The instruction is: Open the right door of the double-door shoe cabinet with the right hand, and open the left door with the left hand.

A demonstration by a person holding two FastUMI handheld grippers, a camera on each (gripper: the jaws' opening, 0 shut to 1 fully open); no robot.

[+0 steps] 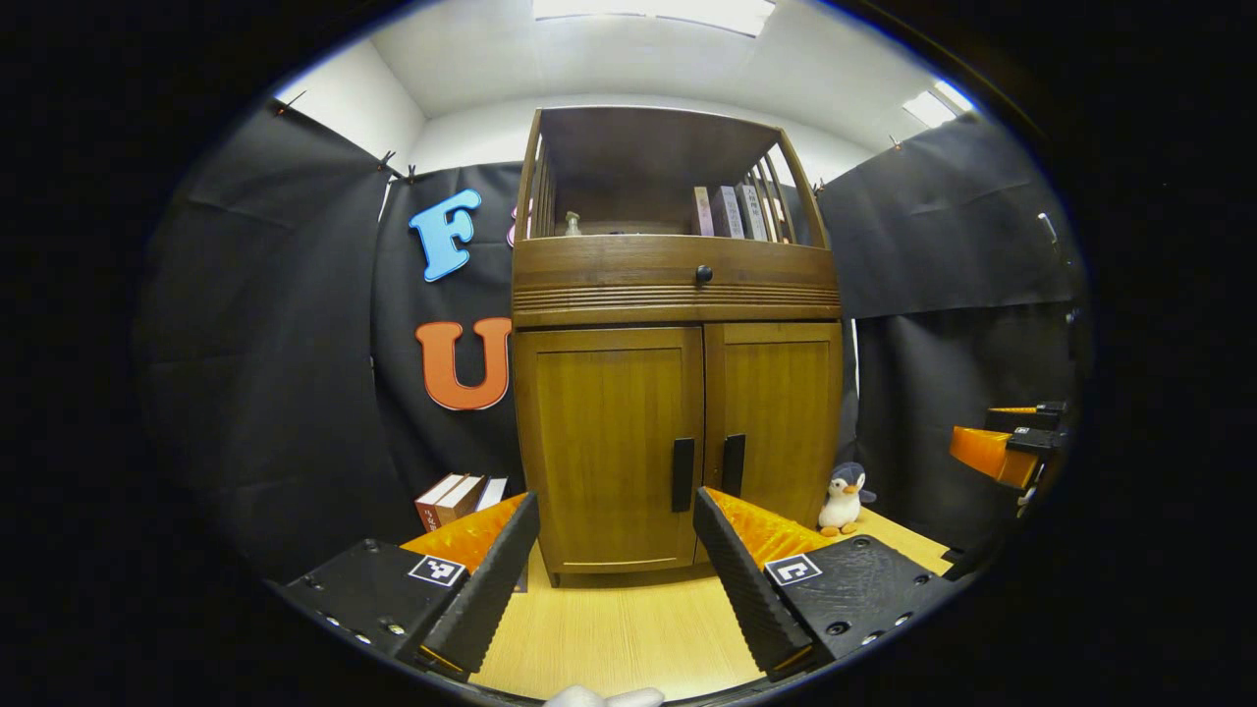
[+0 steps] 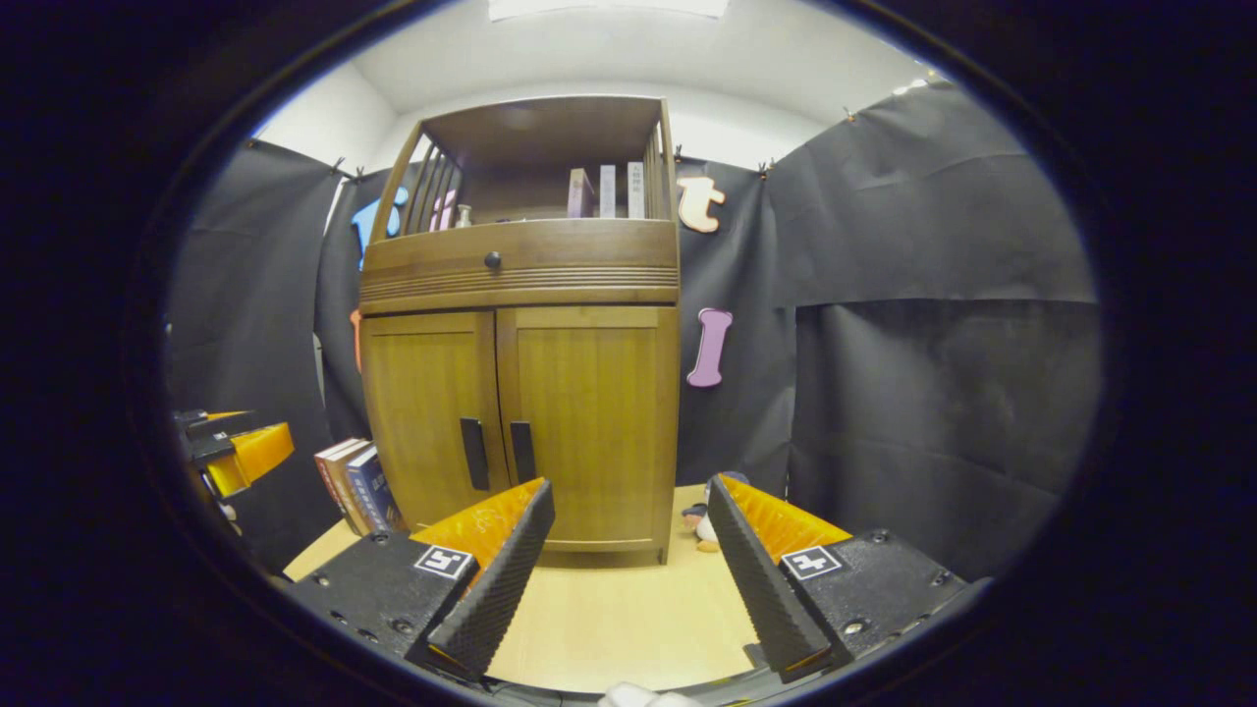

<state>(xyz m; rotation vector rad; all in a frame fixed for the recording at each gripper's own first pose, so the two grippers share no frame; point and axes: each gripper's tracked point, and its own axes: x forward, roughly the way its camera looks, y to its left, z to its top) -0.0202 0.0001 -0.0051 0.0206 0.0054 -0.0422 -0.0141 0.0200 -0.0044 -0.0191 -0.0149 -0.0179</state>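
Left claw [image 1: 617,570] ridged fingers, square tag markers, screws, right claw [image 2: 628,570] alike

I see the brown wooden double-door shoe cabinet [image 1: 676,334] standing upright on the light wooden table [image 1: 628,628]. Its left door [image 1: 609,447] and right door [image 1: 781,422] are both closed, each with a black vertical handle near the middle seam.

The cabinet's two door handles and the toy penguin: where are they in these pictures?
Left door handle [image 1: 683,474]: left gripper view, middle of the dark bar.
Right door handle [image 2: 521,451]: right gripper view, middle of the dark bar.
Toy penguin [image 1: 843,500]: left gripper view, on its belly.
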